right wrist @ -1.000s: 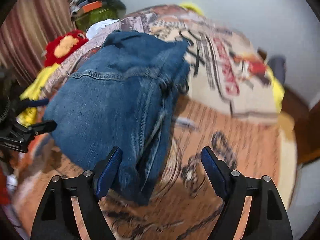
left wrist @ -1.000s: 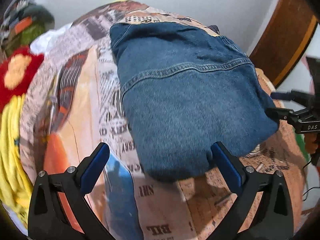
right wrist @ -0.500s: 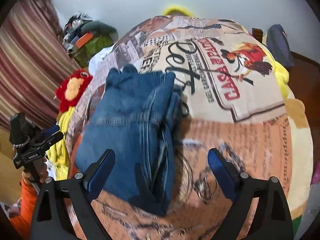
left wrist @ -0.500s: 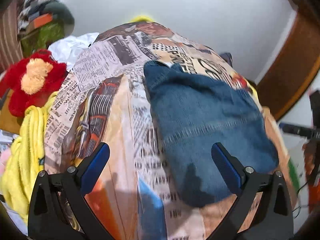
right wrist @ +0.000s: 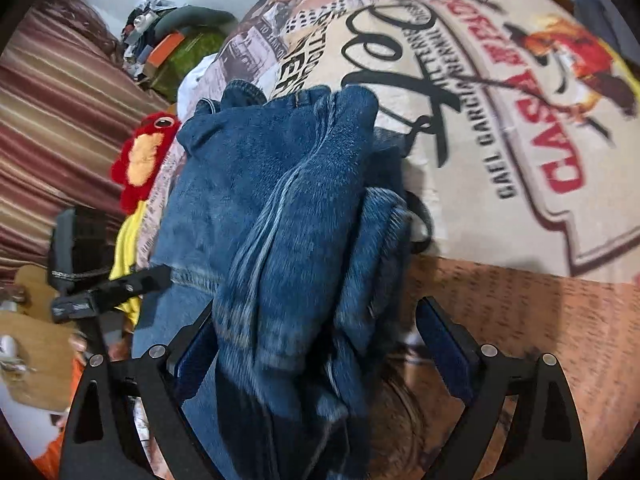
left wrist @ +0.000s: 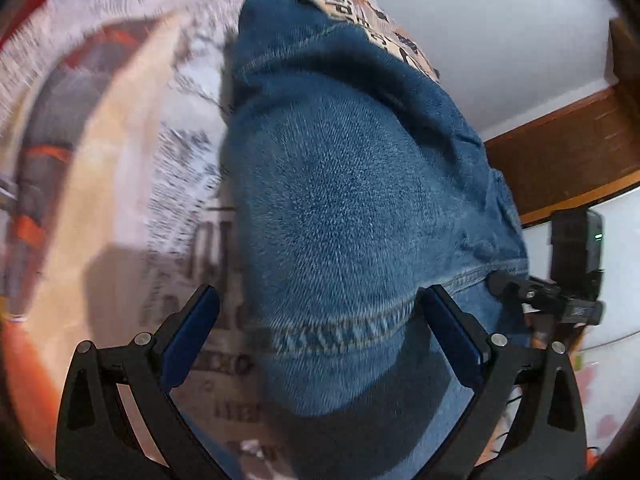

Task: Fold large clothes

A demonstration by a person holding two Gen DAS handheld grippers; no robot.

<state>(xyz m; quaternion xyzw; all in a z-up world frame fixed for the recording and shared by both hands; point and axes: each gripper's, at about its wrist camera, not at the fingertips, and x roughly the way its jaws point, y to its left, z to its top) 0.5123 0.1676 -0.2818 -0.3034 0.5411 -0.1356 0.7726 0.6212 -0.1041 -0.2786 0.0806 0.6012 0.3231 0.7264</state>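
With our left gripper [left wrist: 320, 320] and right gripper [right wrist: 312, 332] both gaping astride the folded blue denim jeans [right wrist: 280, 200], shallow bites could spill the stacked layers.

The bed cover [right wrist: 500, 128] had words on it. Big red letters at 2 o'clock said "CASA". Black letters beside them said "GAEL GARCIA". A big black curly word at 12 o'clock began "De".
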